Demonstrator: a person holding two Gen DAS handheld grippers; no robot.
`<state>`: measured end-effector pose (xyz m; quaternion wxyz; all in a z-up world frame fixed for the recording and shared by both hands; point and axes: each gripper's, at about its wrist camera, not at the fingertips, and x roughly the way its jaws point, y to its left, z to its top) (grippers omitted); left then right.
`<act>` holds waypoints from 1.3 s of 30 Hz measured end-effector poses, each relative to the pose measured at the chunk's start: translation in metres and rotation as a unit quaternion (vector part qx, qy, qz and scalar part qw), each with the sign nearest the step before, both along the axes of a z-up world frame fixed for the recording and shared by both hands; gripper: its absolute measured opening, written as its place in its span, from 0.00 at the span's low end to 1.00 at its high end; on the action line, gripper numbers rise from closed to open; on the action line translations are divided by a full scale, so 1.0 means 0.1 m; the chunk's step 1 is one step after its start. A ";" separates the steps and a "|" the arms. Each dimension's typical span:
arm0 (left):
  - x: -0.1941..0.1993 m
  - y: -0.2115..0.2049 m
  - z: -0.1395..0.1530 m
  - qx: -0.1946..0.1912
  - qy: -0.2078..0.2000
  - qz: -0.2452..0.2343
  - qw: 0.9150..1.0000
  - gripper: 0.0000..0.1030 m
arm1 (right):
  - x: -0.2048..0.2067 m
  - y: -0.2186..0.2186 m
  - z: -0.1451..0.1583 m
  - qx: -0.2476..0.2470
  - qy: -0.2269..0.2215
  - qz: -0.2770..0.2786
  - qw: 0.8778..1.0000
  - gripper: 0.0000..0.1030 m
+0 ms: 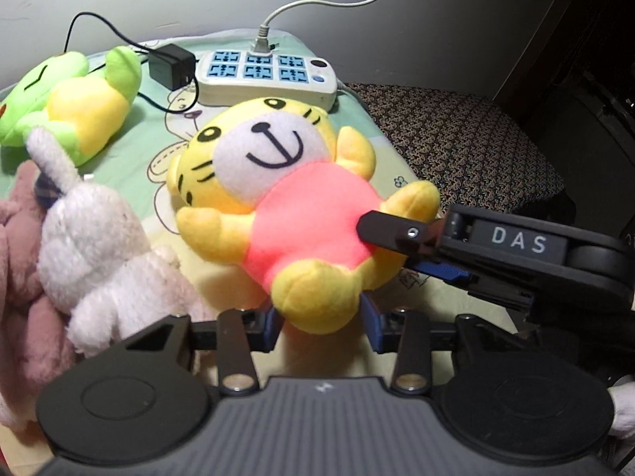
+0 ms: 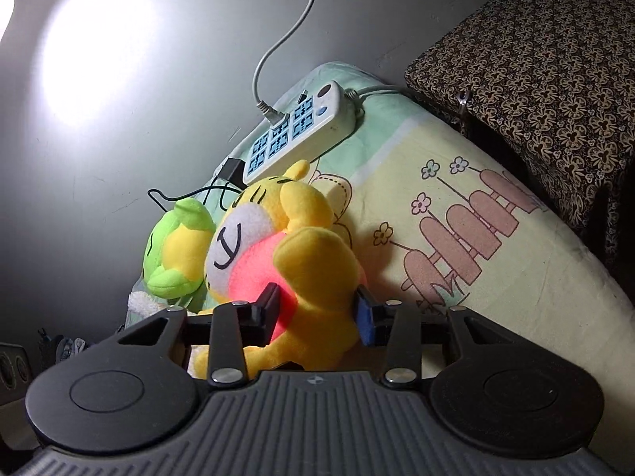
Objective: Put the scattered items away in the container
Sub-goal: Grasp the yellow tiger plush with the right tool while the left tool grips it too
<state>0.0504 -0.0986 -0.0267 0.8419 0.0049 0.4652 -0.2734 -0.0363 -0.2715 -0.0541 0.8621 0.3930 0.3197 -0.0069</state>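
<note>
A yellow tiger plush (image 1: 301, 206) in a pink shirt lies face up on the bed sheet (image 1: 401, 289). My left gripper (image 1: 322, 329) is shut on its near yellow foot, a blue pad pressing each side. My right gripper (image 1: 389, 250) reaches in from the right, one black finger across the pink belly and a blue pad under the other leg. In the right wrist view that gripper (image 2: 317, 313) is shut on a yellow leg of the tiger plush (image 2: 242, 238). No container shows in either view.
A green frog plush (image 1: 79, 107) (image 2: 178, 254) lies at the back left, with a white plush (image 1: 99, 246) and a pink plush (image 1: 20, 277) nearer on the left. A power strip (image 1: 266, 75) (image 2: 293, 131) and black adapter (image 1: 170, 65) with cables sit by the wall. Patterned furniture (image 2: 535, 59) stands on the right.
</note>
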 end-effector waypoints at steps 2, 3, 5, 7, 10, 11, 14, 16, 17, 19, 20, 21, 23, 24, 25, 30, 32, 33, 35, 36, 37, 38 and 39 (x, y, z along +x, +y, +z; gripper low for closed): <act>-0.04 0.03 0.02 0.000 -0.004 -0.003 1.000 0.38 | -0.06 -0.03 0.01 0.012 -0.001 0.000 1.000 0.30; -0.06 0.03 0.03 0.001 -0.005 -0.007 1.000 0.37 | -0.10 -0.04 0.01 0.017 -0.001 0.001 1.000 0.29; -0.13 0.05 0.08 -0.002 -0.008 -0.016 1.000 0.36 | -0.17 -0.04 0.03 0.018 0.000 0.002 1.000 0.28; -0.24 0.08 0.14 -0.006 -0.011 -0.026 1.000 0.36 | -0.26 -0.01 0.08 0.014 -0.004 0.005 1.000 0.27; -0.48 0.17 0.24 -0.009 -0.022 -0.051 0.998 0.36 | -0.42 0.04 0.18 0.005 -0.010 0.020 1.000 0.27; -0.57 0.21 0.27 -0.008 -0.026 -0.061 0.998 0.36 | -0.49 0.05 0.21 0.004 -0.011 0.028 1.000 0.27; -0.85 0.35 0.31 0.003 -0.036 -0.089 0.995 0.36 | -0.69 0.14 0.22 0.002 0.001 0.062 0.998 0.27; -1.00 0.46 0.29 0.007 -0.033 -0.102 0.994 0.36 | -0.83 0.22 0.18 0.003 0.019 0.091 0.996 0.26; -1.06 0.52 0.28 0.005 -0.028 -0.106 0.994 0.36 | -0.90 0.27 0.14 0.003 0.029 0.109 0.994 0.25; -1.13 0.65 0.23 -0.001 -0.015 -0.106 0.994 0.36 | -1.02 0.37 0.09 -0.003 0.047 0.142 0.989 0.22; -1.16 0.71 0.20 -0.006 -0.005 -0.104 0.995 0.36 | -1.07 0.41 0.07 -0.007 0.053 0.155 0.986 0.22; -1.19 0.76 0.18 -0.014 0.005 -0.101 0.995 0.36 | -1.11 0.44 0.06 -0.010 0.056 0.165 0.985 0.22; -1.24 0.84 0.15 -0.026 0.019 -0.096 0.995 0.36 | -1.16 0.42 0.09 -0.010 0.056 0.165 0.985 0.26; -1.26 0.87 0.17 -0.027 0.019 -0.095 0.995 0.36 | -1.16 0.37 0.13 -0.004 0.055 0.162 0.985 0.30; -1.29 0.88 0.20 -0.027 0.015 -0.094 0.995 0.36 | -1.17 0.31 0.16 0.006 0.051 0.158 0.986 0.32; -1.30 0.99 0.54 -0.060 -0.032 -0.085 0.994 0.59 | -1.17 -0.07 0.29 0.091 -0.004 0.092 0.992 0.60; -1.23 0.97 0.64 -0.071 -0.045 -0.079 0.993 0.62 | -1.09 -0.12 0.24 0.092 0.007 0.065 0.994 0.62; -1.18 0.94 0.65 -0.073 -0.047 -0.078 0.993 0.63 | -1.02 -0.12 0.19 0.091 0.013 0.064 0.994 0.62; -1.06 0.85 0.61 -0.075 -0.036 -0.077 0.994 0.62 | -0.88 -0.08 0.07 0.083 0.032 0.068 0.994 0.62; -0.99 0.80 0.56 -0.075 -0.023 -0.075 0.994 0.62 | -0.82 -0.06 0.00 0.082 0.039 0.070 0.993 0.61; -0.92 0.75 0.49 -0.074 -0.008 -0.071 0.995 0.62 | -0.77 -0.05 -0.04 0.085 0.043 0.071 0.993 0.61; -0.86 0.71 0.42 -0.072 0.008 -0.066 0.995 0.59 | -0.72 -0.05 -0.09 0.093 0.044 0.071 0.992 0.61; -0.80 0.67 0.34 -0.070 0.023 -0.059 0.996 0.58 | -0.68 -0.05 -0.12 0.100 0.043 0.071 0.992 0.61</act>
